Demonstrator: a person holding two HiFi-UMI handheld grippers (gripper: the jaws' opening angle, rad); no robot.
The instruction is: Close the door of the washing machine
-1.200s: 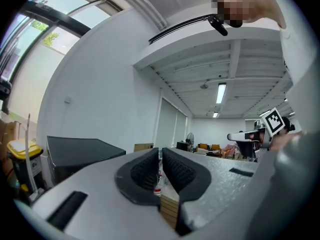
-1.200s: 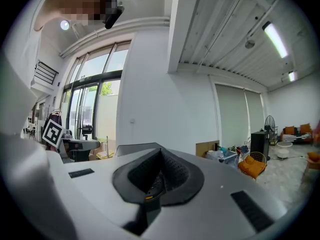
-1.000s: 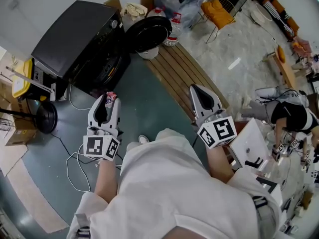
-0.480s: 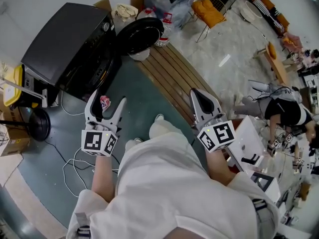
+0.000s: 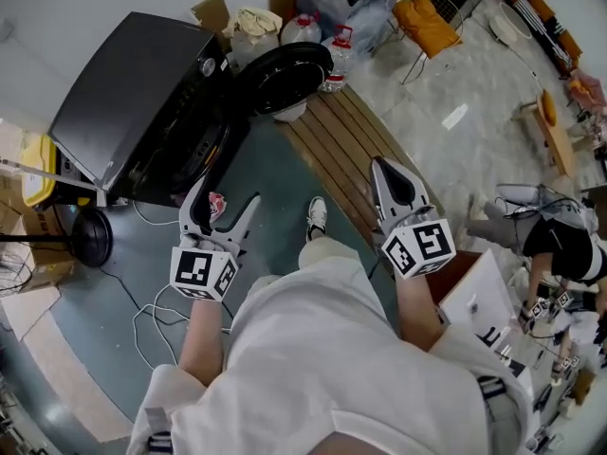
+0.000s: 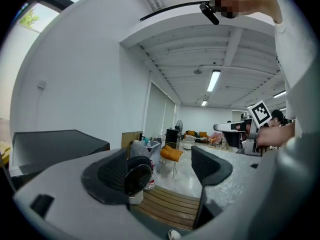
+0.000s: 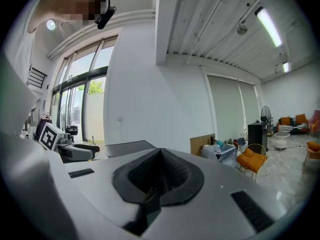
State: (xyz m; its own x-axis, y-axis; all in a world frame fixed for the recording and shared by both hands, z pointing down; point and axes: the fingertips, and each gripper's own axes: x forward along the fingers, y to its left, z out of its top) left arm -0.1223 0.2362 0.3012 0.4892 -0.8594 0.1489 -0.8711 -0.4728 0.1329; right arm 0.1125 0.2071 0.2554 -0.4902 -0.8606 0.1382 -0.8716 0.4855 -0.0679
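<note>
washing machine (image 5: 133,93): black, stands on the floor against the white wall, top left in the head view. its round door (image 5: 285,74) is open, swung out to the side of the machine's front, dark glass showing, and it sits over the far end of the wooden slat strip (image 5: 341,131). a white container (image 5: 285,110) shows just under the door. nothing touches the door.

left gripper (image 5: 226,195): over the green floor (image 5: 275,183) in front of the machine, near it but apart, and pointing about level toward it. its jaws have just been opening and now stand wide. in the left gripper view the door (image 6: 137,176) shows far off through the gap, with nothing gripped between the pads. in the head view a small pink-red thing (image 5: 216,203) shows in that gap; can't tell what it is.

right gripper (image 5: 387,173): over the near side of the slat strip, well apart from the door, jaws together with nothing in them.

a white shoe (image 5: 318,216) is on the floor between the two grippers. water bottles (image 5: 337,53) stand just beside the door on its far side, with an orange chair (image 5: 427,22) beyond them. loose cables (image 5: 152,316) lie on the floor by the left arm.
</note>
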